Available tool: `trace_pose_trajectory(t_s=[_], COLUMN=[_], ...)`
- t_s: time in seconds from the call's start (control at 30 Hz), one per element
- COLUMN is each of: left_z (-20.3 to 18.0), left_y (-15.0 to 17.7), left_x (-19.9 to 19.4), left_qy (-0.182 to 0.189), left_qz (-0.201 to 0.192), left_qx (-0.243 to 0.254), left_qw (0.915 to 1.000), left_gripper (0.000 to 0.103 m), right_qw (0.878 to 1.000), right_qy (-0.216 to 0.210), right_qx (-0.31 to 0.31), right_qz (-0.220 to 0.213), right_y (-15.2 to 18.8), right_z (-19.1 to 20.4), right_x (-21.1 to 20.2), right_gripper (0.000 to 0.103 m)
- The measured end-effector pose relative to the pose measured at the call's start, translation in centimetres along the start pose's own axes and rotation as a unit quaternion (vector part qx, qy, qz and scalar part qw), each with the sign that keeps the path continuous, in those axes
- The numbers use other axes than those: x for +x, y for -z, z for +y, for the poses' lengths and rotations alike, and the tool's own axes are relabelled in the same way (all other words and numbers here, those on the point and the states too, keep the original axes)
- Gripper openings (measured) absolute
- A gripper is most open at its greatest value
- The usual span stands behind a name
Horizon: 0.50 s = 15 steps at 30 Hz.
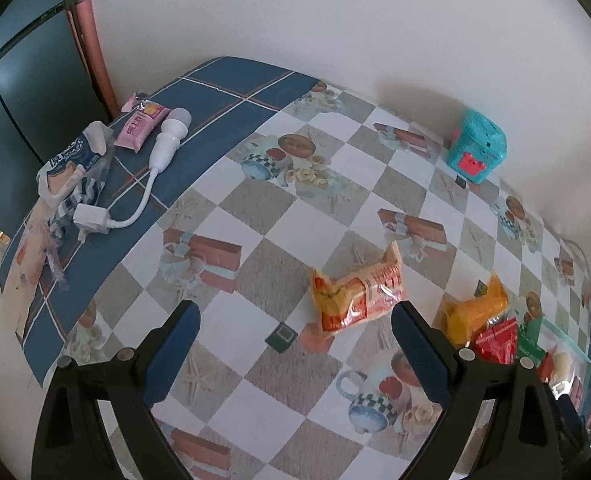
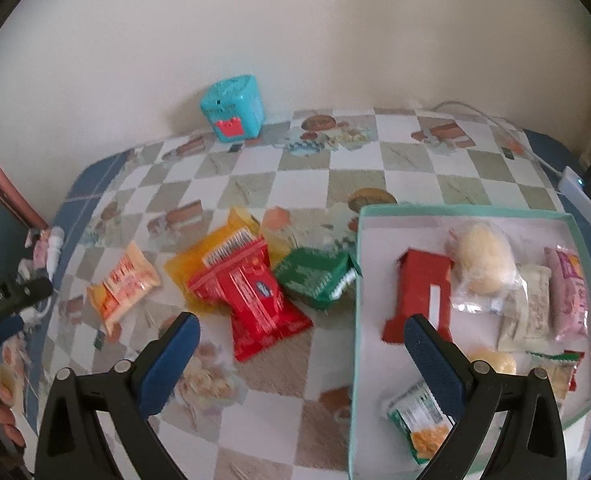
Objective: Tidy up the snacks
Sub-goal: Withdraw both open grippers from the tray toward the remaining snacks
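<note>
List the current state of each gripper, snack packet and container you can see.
Left gripper: open, holding nothing.
Right gripper: open, holding nothing.
Shallow white tray with teal rim: partly filled with snacks.
Orange-and-cream snack packet: lying alone on the tablecloth.
Red foil packet: outside the tray, overlapping the yellow packet.
Green foil packet: outside, against the tray's rim.
Teal plastic box with red latch: closed, by the wall.

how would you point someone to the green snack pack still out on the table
Find the shallow box with the teal rim. Just outside its left wall lies the green packet, beside the red packet. It is the only green one out on the tablecloth.
</note>
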State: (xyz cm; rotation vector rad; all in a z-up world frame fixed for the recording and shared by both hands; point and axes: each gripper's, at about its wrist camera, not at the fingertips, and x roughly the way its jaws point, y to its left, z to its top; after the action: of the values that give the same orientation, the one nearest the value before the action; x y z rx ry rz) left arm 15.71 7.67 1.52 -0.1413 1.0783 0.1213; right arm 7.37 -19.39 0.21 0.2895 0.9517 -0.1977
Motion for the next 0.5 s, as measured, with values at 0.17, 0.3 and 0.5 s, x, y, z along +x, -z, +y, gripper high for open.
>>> trace_pose_trajectory(t_s=[0.17,0.3,0.5], left_z=[-0.4,-1.9,-4.7], left_y=[-0.9,-1.0,-0.6], left_x=[1.3,2.6,4.7], left_qy=[0.012,0.024,0.021], left_qz=[0.004,0.015,0.028], left_qx=[0.009,0.038,0.101], left_qw=[0.9999,0.9989,0.9943], left_gripper=[0.096,0.096,0.096], right_qw=[1.000,0.999,0.998], right_qy=[0.003,0.002,0.002], right_qx=[-0.013,-0.027,-0.047], right_qz=[0.009,0.023,0.041], right_y=[-0.6,-0.6,-0.2], right_z=[0.9,1.9,3.0], right_x=[1.3,2.9,5.0], right_gripper=[0.103,0.100,0.098])
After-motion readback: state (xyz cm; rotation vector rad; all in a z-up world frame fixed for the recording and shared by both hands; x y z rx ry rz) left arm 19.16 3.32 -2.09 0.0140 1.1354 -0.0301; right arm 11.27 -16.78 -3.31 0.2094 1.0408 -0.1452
